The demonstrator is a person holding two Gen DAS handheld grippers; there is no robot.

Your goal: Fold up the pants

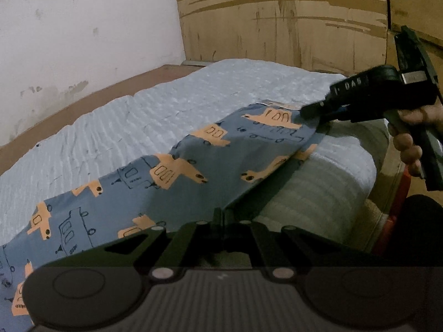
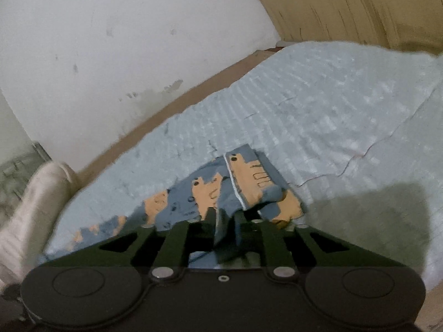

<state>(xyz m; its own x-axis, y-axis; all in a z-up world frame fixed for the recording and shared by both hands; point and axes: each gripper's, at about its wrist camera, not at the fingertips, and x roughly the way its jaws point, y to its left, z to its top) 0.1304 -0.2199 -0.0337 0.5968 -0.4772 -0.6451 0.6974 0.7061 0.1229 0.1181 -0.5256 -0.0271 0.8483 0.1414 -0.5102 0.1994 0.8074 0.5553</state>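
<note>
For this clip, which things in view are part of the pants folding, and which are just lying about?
In the job:
- pants, blue with an orange vehicle print
- left gripper, shut on the fabric's edge
- right gripper, shut on bunched fabric
- pale blue bed cover, the work surface

Lying about:
- white rolled cloth at the bed's edge
- cardboard sheets behind

The right gripper (image 2: 225,215) pinches a bunched edge of the pants (image 2: 221,188) above the blue quilt (image 2: 332,110).

1. Left gripper (image 1: 221,215): jaws pressed together, pinching cloth at its own 12 o'clock.
2. Right gripper (image 2: 225,218): jaws clamped on bunched fabric; in the left view it sits at 2 o'clock, held in a bare hand (image 1: 409,138).
</note>
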